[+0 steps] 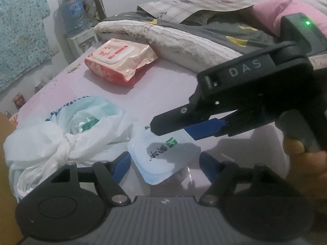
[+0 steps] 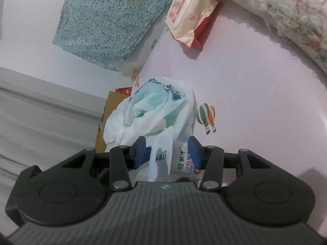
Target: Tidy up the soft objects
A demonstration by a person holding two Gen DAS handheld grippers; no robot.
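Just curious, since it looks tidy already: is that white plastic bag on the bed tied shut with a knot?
Yes, the white plastic bag is gathered into a tight knot at its neck, seen plainly in the left wrist view, on the pink bed sheet.

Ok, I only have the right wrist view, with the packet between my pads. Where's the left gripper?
Observer: The left gripper is open, its fingers on either side of the near end of the tissue packet and not touching it.
Operator: What's on top of that frayed quilt?
Observer: A dark blanket with yellow patches lies folded on the quilt, with a pink pillow beyond it.
Operator: Is my unit powered?
Observer: A green light glows on the right gripper.
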